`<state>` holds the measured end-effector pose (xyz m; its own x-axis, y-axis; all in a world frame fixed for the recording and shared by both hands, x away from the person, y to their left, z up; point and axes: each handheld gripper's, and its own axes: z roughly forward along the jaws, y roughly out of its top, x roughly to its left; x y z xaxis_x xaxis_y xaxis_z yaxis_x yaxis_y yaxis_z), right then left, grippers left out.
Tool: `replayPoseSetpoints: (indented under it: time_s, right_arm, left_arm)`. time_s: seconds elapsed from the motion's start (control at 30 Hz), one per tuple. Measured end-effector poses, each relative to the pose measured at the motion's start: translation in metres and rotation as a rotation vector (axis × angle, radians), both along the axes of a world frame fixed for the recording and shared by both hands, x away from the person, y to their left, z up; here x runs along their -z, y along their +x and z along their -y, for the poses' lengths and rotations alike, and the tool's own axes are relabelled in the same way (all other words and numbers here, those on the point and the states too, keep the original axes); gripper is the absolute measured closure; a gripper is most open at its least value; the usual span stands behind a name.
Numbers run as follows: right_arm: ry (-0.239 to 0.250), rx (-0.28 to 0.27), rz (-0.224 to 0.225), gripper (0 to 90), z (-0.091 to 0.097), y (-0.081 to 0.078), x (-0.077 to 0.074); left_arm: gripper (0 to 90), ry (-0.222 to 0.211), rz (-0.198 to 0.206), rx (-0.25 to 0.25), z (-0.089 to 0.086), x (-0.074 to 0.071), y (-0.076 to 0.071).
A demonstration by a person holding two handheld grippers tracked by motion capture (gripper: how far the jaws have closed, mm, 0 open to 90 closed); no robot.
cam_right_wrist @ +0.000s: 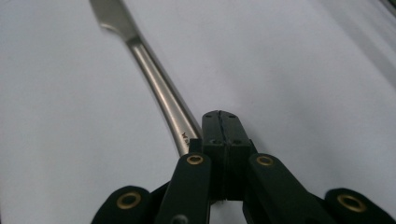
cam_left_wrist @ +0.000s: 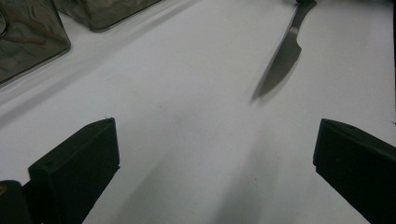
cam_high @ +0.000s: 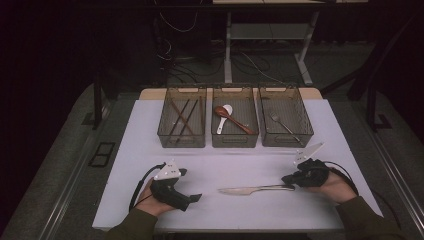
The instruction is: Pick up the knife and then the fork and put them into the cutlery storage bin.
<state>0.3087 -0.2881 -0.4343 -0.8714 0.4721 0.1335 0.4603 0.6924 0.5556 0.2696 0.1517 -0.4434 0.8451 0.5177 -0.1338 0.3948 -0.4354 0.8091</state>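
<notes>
Knife (cam_high: 255, 189) lies flat on the white table (cam_high: 140, 135), lower centre of the high view, blade tip pointing toward frame left, handle running right. At the handle's end sits the right gripper (cam_high: 289, 179), lower right of the frame, held in the person's right hand (cam_high: 334, 186). In the right gripper view its two black jaws stand pressed together, pad against pad, and the knife (cam_right_wrist: 159, 88) runs up from just beside their left edge toward the upper left of the frame. The handle end touches or slips under the jaw block; whether it is pinched, I cannot tell. Over at lower left of the high view, the left gripper (cam_high: 192, 200) rests in the left hand (cam_high: 150, 200), well apart from the blade tip. In the left gripper view its jaws stand wide apart at the lower corners with bare table between them, and the knife (cam_left_wrist: 282, 56) lies in the upper right. Across the far side of the table, three mesh baskets stand in a row: chopsticks (cam_high: 182, 119) in the left basket (cam_high: 182, 141), spoons (cam_high: 227, 117) in the middle, a fork (cam_high: 282, 123) in the right.
</notes>
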Motion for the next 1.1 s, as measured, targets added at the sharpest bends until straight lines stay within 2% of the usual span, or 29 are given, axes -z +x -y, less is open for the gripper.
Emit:
replayPoseSetpoints:
  time_s: [0.4,0.5,0.53,0.67,0.77,0.93,1.0,1.1]
  right_arm:
    - [-0.034,-0.100,-0.013,89.8,-0.003,-0.019,-0.001]
    - [-0.043,-0.093,-0.018,89.0,-0.004,-0.019,0.000]
    - [-0.040,-0.095,-0.013,84.3,-0.004,-0.018,-0.001]
    - [-0.050,-0.028,-0.023,67.0,-0.008,-0.017,-0.009]
    - [-0.063,-0.004,-0.022,59.7,-0.012,-0.016,-0.017]
    - [-0.074,0.017,-0.011,50.5,-0.021,-0.013,-0.028]
    - [-0.091,0.036,-0.012,50.0,-0.025,-0.011,-0.029]
    - [-0.109,0.018,-0.011,49.2,-0.030,-0.007,-0.030]
  left_arm:
    - [0.0,-0.003,-0.001,0.002,0.000,0.000,0.000]
    - [0.0,-0.001,0.001,0.005,0.001,0.000,0.000]
    - [0.0,-0.001,0.001,0.005,0.000,-0.001,0.000]
    - [0.0,-0.004,0.000,0.002,0.000,0.000,0.000]
    - [0.0,-0.006,0.003,0.004,-0.001,-0.001,0.000]
    - [0.0,-0.004,0.004,0.007,-0.001,0.000,-0.001]
    - [0.0,-0.006,0.005,0.008,-0.001,-0.001,-0.001]
    - [0.0,-0.006,0.004,0.008,-0.001,0.000,-0.001]
